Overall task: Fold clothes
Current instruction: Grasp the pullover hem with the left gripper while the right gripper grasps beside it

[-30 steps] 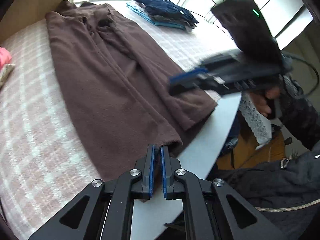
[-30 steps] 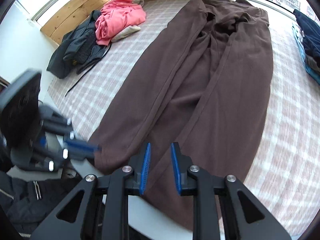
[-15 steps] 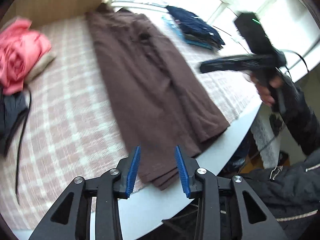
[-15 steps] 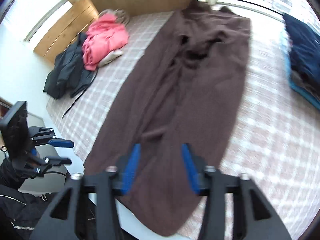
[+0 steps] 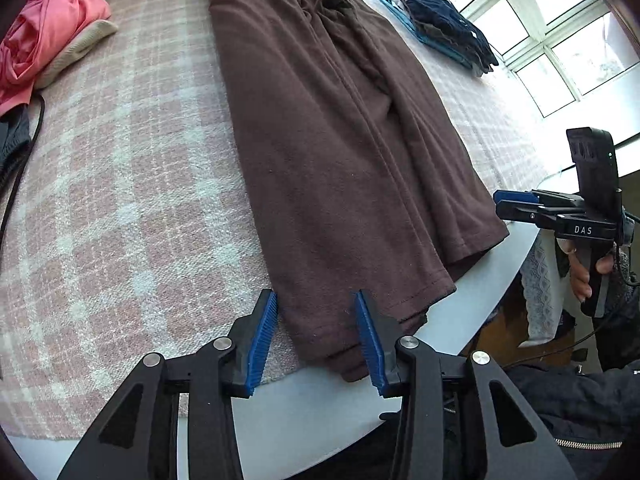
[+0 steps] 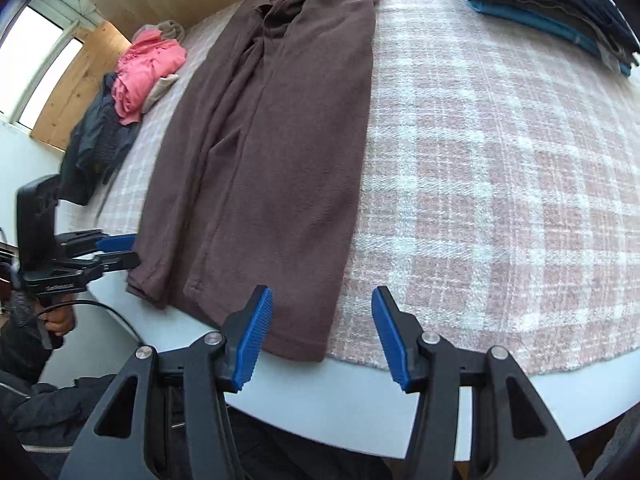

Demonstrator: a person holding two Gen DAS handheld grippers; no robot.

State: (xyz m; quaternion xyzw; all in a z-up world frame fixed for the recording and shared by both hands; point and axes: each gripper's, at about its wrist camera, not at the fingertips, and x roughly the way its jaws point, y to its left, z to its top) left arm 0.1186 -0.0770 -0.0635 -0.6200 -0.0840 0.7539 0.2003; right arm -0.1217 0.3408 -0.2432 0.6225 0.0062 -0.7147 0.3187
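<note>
A long brown garment (image 5: 340, 152) lies flat and lengthwise on a pink plaid cloth, its hem at the table's near edge; it also shows in the right wrist view (image 6: 272, 152). My left gripper (image 5: 316, 336) is open, its jaws standing either side of the hem's left corner. My right gripper (image 6: 322, 336) is open over the hem's right corner. Each gripper also shows in the other's view: the right one (image 5: 504, 204) beside the hem's right end, the left one (image 6: 124, 250) beside its left end. Neither holds cloth.
A stack of folded dark blue and teal clothes (image 5: 436, 20) sits at the far right, also in the right wrist view (image 6: 560, 4). A pink garment (image 5: 44, 44) and dark clothes (image 6: 96, 148) lie at the left. The white table rim (image 5: 328, 412) runs just below the hem.
Both grippers have opened wide; the left was shut a second ago. Both have come down close to the hem at the near edge, the right one swinging out to the right side.
</note>
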